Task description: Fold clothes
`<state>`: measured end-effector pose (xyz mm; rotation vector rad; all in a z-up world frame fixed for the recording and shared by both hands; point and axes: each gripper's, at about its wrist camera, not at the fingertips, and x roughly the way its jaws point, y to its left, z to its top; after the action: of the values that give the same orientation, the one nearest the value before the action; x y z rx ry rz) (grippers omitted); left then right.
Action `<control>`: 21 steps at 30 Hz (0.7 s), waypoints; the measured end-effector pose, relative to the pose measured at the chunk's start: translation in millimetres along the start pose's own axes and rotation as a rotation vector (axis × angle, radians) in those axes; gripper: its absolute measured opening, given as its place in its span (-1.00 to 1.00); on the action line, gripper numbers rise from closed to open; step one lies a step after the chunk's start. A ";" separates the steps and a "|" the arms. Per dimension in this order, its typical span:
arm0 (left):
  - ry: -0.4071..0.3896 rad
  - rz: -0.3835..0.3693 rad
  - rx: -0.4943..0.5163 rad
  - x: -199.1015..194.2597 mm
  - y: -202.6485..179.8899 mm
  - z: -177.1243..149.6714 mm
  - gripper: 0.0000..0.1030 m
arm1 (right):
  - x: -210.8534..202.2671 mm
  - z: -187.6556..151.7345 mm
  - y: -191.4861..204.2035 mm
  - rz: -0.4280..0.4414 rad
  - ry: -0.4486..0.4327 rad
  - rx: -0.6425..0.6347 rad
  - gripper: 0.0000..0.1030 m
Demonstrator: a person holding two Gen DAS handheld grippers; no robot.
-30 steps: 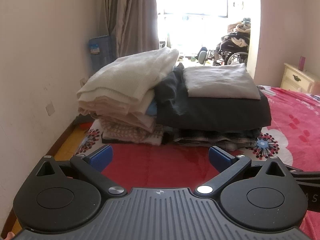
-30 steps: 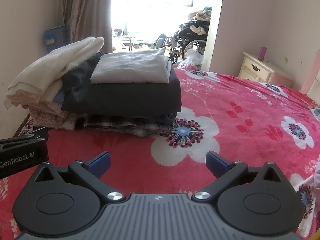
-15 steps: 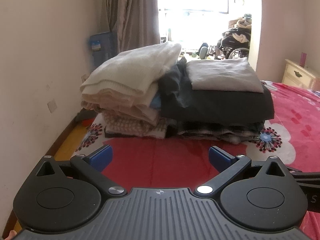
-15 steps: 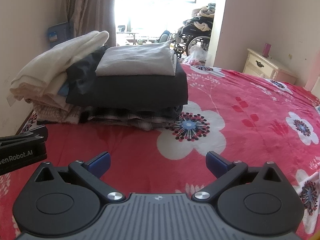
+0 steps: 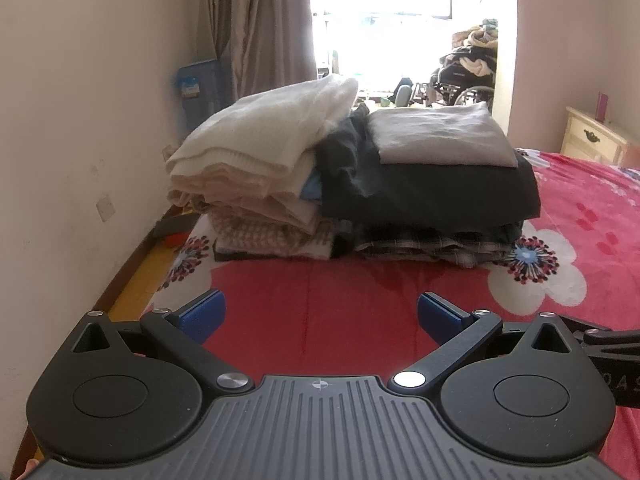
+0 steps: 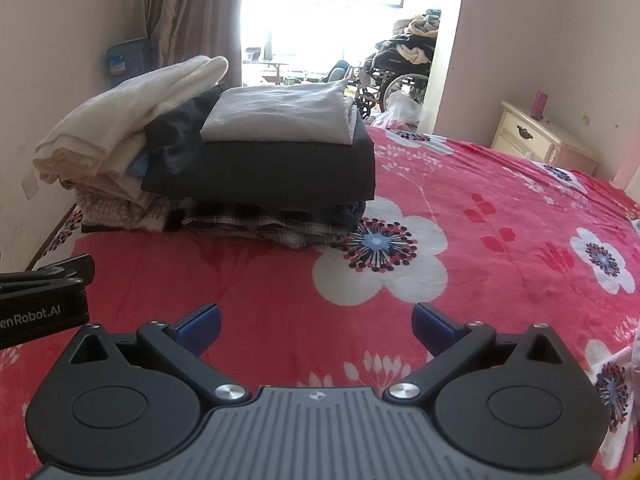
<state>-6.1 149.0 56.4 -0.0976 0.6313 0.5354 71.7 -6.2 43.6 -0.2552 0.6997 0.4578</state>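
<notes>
Right now both the left gripper and the right gripper are spread wide and hold nothing. The folded clothes sit in two piles straight ahead on the red bed, a bit nearer the left gripper. At the right edge a bit of pale cloth peeks in, closest to the right gripper.

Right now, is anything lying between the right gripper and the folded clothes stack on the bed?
Nothing visible: only bare red floral bedspread lies between the open right gripper and the folded clothes stack.
</notes>
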 end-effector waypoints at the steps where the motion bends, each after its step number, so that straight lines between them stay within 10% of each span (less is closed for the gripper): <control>1: 0.001 -0.002 0.005 -1.0 -1.3 -0.3 1.00 | -1.2 -0.5 -1.1 -0.001 -0.001 0.001 1.00; 21: -0.016 -0.006 0.017 -7.9 -11.5 0.7 1.00 | -9.0 0.5 -8.0 0.003 -0.012 0.007 1.00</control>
<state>-5.3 135.7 60.8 -0.0794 0.6199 0.5246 69.7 -15.9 50.6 -0.2450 0.6895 0.4590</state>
